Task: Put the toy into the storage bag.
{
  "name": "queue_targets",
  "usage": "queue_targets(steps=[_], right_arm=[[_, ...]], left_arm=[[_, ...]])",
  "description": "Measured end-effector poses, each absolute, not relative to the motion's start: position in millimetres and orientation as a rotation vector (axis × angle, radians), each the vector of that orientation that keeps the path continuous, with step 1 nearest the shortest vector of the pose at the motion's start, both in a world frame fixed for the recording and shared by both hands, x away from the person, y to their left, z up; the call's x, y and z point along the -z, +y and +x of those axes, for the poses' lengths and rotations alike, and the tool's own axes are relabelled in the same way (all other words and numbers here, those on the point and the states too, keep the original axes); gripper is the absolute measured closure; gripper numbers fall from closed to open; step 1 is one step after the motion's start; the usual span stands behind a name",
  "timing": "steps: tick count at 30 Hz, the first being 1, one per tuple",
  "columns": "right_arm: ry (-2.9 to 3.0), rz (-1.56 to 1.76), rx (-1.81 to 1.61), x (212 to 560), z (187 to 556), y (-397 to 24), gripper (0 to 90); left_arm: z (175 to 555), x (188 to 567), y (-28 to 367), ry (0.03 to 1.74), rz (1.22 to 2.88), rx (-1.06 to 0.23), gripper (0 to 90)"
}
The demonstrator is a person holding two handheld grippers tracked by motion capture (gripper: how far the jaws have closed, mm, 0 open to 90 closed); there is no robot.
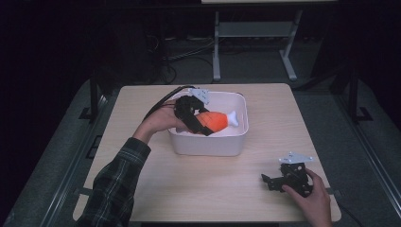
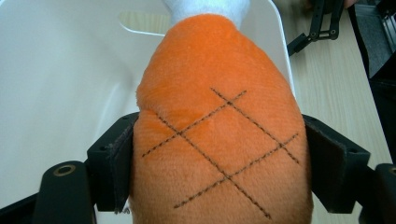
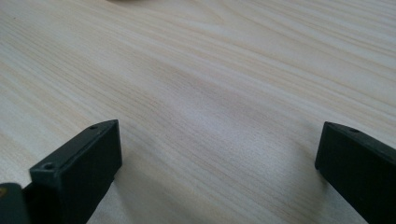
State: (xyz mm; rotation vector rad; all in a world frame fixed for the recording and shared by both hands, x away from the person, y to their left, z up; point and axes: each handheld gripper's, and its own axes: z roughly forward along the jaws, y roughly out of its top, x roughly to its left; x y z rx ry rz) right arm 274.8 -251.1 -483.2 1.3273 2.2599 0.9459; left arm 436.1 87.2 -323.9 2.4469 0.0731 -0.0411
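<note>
Gripping an orange plush drumstick (image 2: pixel 219 135), the left gripper (image 1: pixel 196 119) has its two black jaws pressed against the toy's fat end, one on either flank, so the fabric bulges out past the pads (image 2: pixel 122 158). The toy (stitched with a dark criss-cross on its upper face) runs straight out ahead of the fingertips, its white bone end (image 1: pixel 232 117) farthest from them, and it is held over the inside of a white plastic tub (image 1: pixel 222 144) whose wall and handle cut-out lie beyond and to the left of the jaws in the left gripper view. The person's left hand (image 1: pixel 158 122), in a plaid sleeve (image 1: pixel 116 182), holds that gripper at the tub's left rim. Well to the right, on the pale wooden table (image 1: pixel 189 184), the right gripper (image 1: pixel 270 181) rests low under the right hand (image 1: pixel 313 198), its jaws standing wide apart with bare wood grain between and ahead of them.
</note>
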Motion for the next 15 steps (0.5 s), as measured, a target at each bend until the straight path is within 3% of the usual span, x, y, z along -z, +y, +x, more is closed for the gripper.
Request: queue_targets(steps=[15], right_arm=[[2.260,1.328,-0.946,483.2,274.8,-251.0,0.0]], left_arm=[[437.7,324.5,88.7,0.082,2.454,0.034,17.4]])
